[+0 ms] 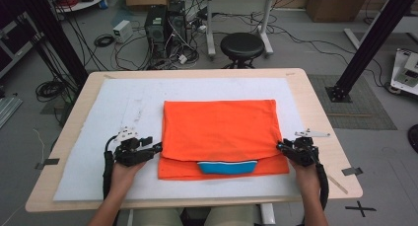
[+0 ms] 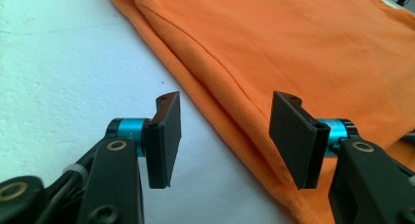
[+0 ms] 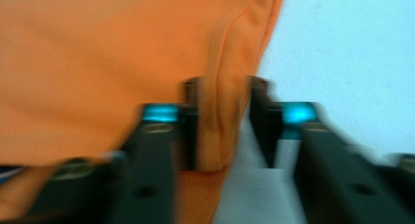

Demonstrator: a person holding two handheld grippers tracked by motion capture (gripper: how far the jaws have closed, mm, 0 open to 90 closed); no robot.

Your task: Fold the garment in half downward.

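Orange shirt: folded, lying flat at the middle of a white mat on a wooden table; a blue-and-white collar shows at the near edge, under the folded-over top layer. Left gripper: held in the person's left hand, at the shirt's left edge; in the left gripper view the jaws stand well apart, the folded hem running between them, neither pad pressing on it. Right gripper: at the shirt's right edge; the right gripper view is blurred, with jaws part-open astride the hem and a gap beside the cloth. Black stool: on the floor beyond the table.
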